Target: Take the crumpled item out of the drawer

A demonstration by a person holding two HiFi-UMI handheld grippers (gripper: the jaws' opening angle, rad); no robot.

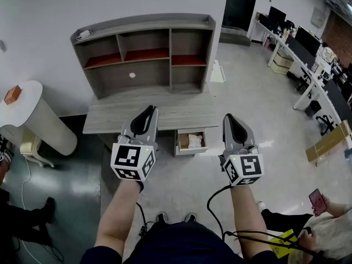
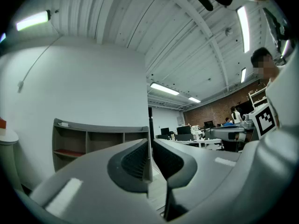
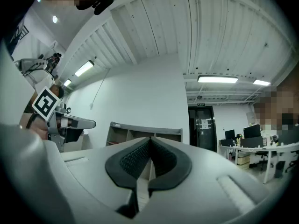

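**Both tools shut, drawer open**

The left tool (image 1: pixel 146 116) hovers at the drawer's 10 o'clock, over the desk (image 1: pixel 181 111) front, its jaws pressed together on nothing. The drawer (image 1: pixel 177 143) stands pulled out beneath the desk, so the crumpled item (image 1: pixel 194 141) lies exposed inside it. The right tool (image 1: pixel 232 121), at the drawer's 2 o'clock, is likewise closed and empty. Either must open before reaching in.

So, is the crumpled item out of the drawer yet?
No, the crumpled item lies inside the open drawer under the desk.
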